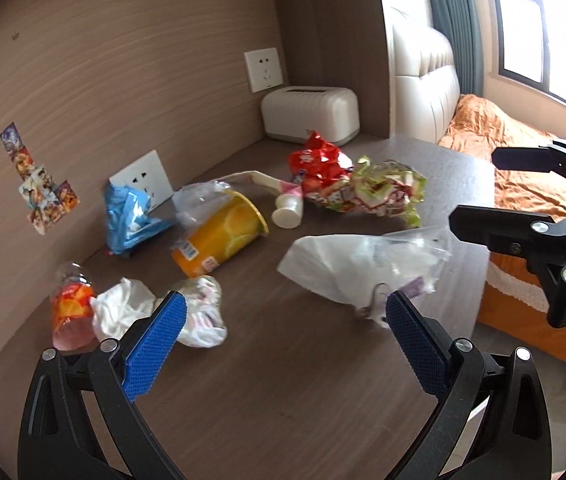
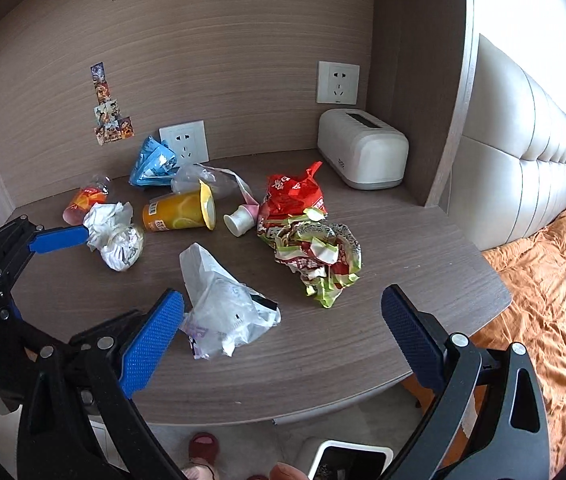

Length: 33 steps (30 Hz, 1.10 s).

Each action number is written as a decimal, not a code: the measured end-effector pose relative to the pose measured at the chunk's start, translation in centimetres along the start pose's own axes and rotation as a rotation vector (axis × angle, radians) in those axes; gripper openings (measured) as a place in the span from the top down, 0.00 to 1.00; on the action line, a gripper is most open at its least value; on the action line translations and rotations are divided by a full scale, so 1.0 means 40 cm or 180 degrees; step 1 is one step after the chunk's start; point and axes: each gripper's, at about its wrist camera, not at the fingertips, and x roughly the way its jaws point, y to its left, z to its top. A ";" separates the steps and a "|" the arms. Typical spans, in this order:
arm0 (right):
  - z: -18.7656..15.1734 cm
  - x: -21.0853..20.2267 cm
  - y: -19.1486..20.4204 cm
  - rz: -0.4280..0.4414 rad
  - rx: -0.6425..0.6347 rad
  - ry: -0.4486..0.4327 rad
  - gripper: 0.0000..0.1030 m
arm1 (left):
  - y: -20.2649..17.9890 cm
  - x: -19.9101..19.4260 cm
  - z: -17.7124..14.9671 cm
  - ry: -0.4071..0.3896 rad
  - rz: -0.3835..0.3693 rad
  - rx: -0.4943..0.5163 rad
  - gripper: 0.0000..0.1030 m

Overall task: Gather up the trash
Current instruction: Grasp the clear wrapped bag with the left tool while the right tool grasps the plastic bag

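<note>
Trash lies scattered over the dark wood-grain worktop point(image 2: 423, 264), all placed here relative to the white ribbed tissue box point(image 2: 363, 148) in the back right corner. Largest is the crumpled white and clear plastic bag point(image 2: 223, 304), well in front of the box near the front edge. The green and red crumpled snack wrapper point(image 2: 319, 260) sits between bag and box, touching the red foil snack bag point(image 2: 291, 196) just behind it. Left of the box lie the tipped yellow paper cup with lemon print point(image 2: 179, 210), a blue crumpled wrapper point(image 2: 153, 162), white crumpled tissue point(image 2: 113, 236) and a small white cap point(image 2: 239, 222). Right gripper point(image 2: 283, 308) hovers with fingers wide around the plastic bag; left gripper point(image 1: 283, 312) likewise has its fingers wide, holding nothing.
</note>
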 end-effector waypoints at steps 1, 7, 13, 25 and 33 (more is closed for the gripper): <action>0.004 0.012 0.012 -0.0006 0.0005 0.0029 0.04 | 0.021 0.006 0.000 -0.0003 0.0023 0.0004 0.05; 0.008 0.089 0.063 -0.0113 0.0033 0.0188 0.04 | 0.113 0.091 0.013 0.0104 -0.0026 0.0033 0.05; -0.010 0.172 0.081 -0.0198 0.0203 0.0379 0.04 | 0.153 0.183 0.001 0.0327 -0.0195 0.0079 0.05; -0.039 0.226 0.088 -0.0268 0.0357 0.0512 0.19 | 0.164 0.246 -0.008 0.0533 -0.0556 0.0109 0.45; -0.022 0.174 0.076 -0.0201 0.0348 0.0378 0.34 | 0.147 0.206 0.005 0.0531 -0.0505 0.0138 0.49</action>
